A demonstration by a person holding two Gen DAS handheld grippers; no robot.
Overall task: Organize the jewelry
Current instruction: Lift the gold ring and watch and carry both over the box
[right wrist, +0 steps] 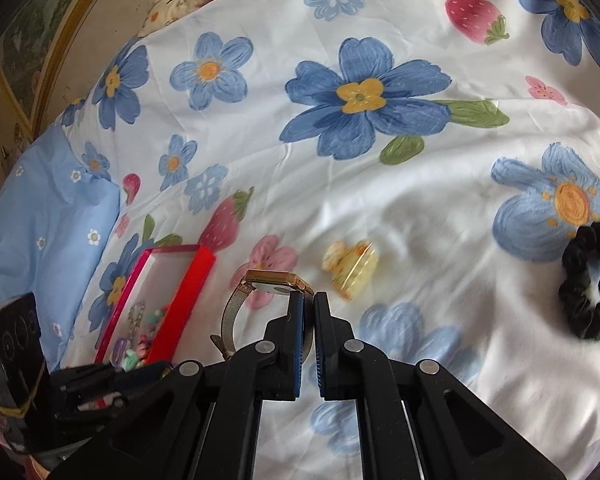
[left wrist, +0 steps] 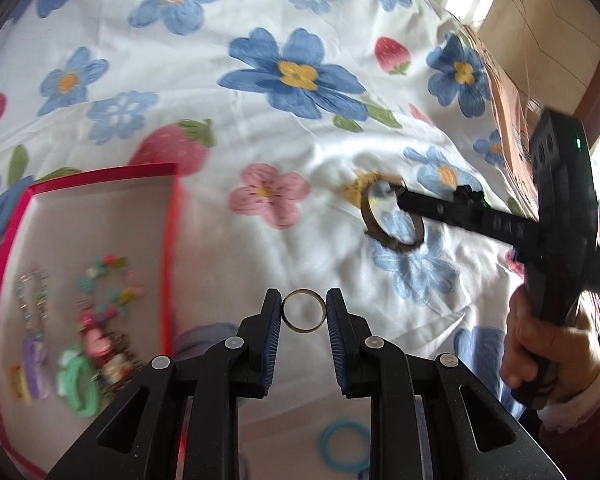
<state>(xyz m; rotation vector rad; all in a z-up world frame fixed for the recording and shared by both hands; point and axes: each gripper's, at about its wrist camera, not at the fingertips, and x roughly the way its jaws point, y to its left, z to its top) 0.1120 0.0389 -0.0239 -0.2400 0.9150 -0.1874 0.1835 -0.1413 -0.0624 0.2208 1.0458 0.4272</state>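
Left wrist view, bed: a white bed sheet point(left wrist: 332, 152) with big blue flowers and red strawberries covers everything under the grippers.
Red box: a flat box with a red rim point(left wrist: 171, 216) and a pale floor lies on the sheet at the left. In the right wrist view the same box point(right wrist: 192, 280) sits left of the gripper.
Things in the box: colourful bead bracelets point(left wrist: 108, 280) and small hair clips point(left wrist: 78, 380) lie inside it, all a bit blurry.
Right gripper: a hand point(left wrist: 548, 352) holds the right gripper point(left wrist: 400, 196) out over the sheet on the right. Its jaws are squeezed together on the strap of a gold watch point(right wrist: 276, 284).
Watch: it hangs from the right gripper point(right wrist: 308, 300), up off the sheet, with its face on top and its mesh band looping down.
Black scrunchie: it point(right wrist: 592, 284) lies on the sheet far to the right.
Yellow hair claw: it point(right wrist: 352, 268) lies on the sheet just past the watch.
Left gripper: the left gripper point(left wrist: 304, 312) is open only a little, and its two pads press on a gold ring point(left wrist: 304, 311).
Ring: it sits between the pads, above the sheet, just right of the red box.
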